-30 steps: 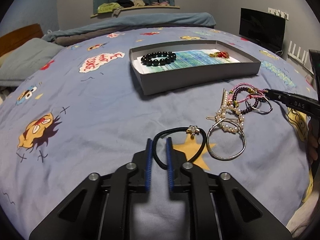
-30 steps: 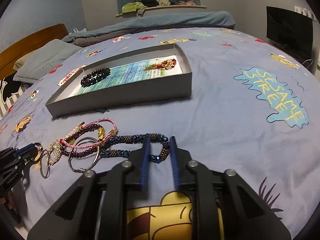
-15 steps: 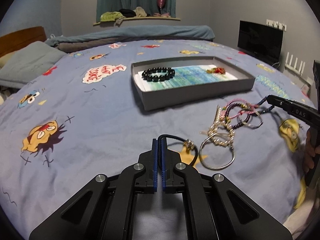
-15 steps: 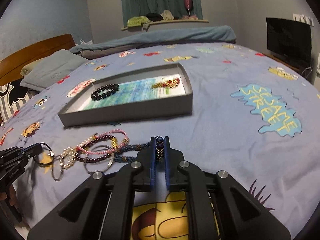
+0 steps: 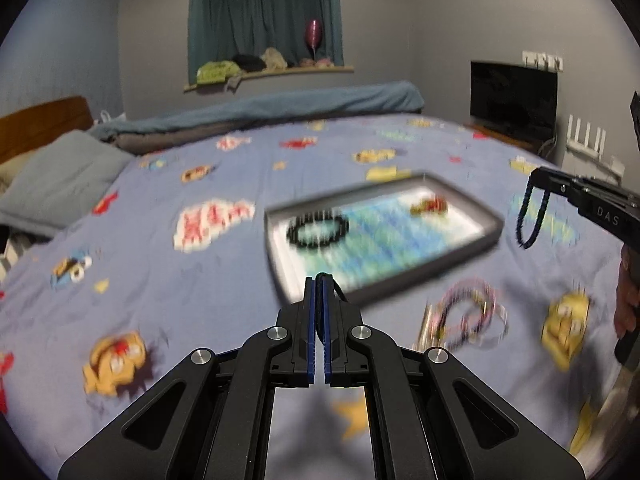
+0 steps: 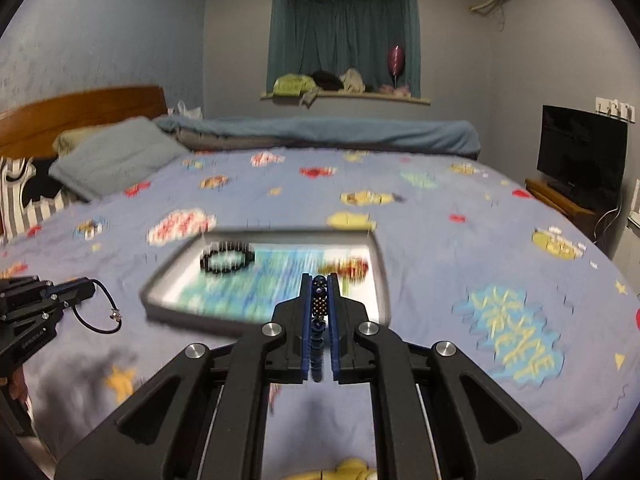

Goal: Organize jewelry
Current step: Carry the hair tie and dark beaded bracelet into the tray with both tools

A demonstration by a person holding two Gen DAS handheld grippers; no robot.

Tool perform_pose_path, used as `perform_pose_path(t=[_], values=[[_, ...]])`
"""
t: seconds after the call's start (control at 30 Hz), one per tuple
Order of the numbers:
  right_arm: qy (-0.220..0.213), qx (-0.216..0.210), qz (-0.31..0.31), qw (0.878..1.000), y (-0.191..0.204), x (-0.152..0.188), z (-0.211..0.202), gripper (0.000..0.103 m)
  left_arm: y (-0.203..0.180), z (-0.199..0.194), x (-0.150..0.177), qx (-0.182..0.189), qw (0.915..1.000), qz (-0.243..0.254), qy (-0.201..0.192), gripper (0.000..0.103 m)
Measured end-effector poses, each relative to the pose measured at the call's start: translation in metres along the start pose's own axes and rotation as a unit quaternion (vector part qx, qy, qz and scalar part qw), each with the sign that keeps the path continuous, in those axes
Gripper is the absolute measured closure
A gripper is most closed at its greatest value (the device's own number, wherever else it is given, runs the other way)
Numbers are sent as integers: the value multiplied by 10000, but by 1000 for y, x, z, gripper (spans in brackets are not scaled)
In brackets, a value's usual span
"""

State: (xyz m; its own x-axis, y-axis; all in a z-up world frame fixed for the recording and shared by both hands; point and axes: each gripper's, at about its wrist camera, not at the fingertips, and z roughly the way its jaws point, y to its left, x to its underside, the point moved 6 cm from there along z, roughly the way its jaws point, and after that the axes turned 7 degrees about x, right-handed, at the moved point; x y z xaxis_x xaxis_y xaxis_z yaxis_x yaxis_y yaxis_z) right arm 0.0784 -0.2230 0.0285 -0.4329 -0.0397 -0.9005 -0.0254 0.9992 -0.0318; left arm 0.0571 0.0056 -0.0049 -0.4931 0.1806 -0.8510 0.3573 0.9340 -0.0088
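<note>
My left gripper (image 5: 319, 280) is shut on a black hair tie (image 5: 340, 294); in the right wrist view its loop (image 6: 100, 314) hangs from the left gripper (image 6: 86, 288) above the bedspread. My right gripper (image 6: 320, 280) is shut on a dark blue beaded bracelet (image 6: 319, 304), which dangles from the right gripper (image 5: 536, 178) in the left wrist view. Ahead of both lies a grey tray (image 5: 400, 284) with a blue-green liner, holding a black bead bracelet (image 5: 318, 230) and a red-gold piece (image 5: 430, 204). A blurred pile of bracelets (image 5: 468, 316) lies in front of the tray.
Everything sits on a bed with a blue cartoon-print cover (image 5: 200, 280). A grey pillow (image 5: 60, 180) lies at the left, a folded blanket (image 5: 280, 108) at the back, a black TV (image 5: 512, 100) on the right. A hand (image 5: 628, 300) holds the right gripper's handle.
Both grippers closed, the left on the hair tie, the right on the blue beaded bracelet, then rose. Both pieces have left the bedspread and now hang in the air.
</note>
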Motion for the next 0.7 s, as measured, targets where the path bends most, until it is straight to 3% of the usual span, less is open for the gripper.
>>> perform_pose_path(t=[0.1, 0.27, 0.5, 0.7], values=[[-170, 66, 156, 9997, -5, -24, 6, 96, 0, 8, -31, 9, 9998, -2, -199, 99], [-210, 102, 479, 9986, -16, -42, 29, 96, -1, 34, -53, 28, 9997, -38, -251, 99], [-80, -156, 600, 9980, -19, -32, 68, 96, -1, 82, -41, 146, 9999, -70, 35, 99], [343, -409, 294, 9981, -1, -10, 100, 96, 3, 114, -22, 255, 9986, -146, 434, 99]])
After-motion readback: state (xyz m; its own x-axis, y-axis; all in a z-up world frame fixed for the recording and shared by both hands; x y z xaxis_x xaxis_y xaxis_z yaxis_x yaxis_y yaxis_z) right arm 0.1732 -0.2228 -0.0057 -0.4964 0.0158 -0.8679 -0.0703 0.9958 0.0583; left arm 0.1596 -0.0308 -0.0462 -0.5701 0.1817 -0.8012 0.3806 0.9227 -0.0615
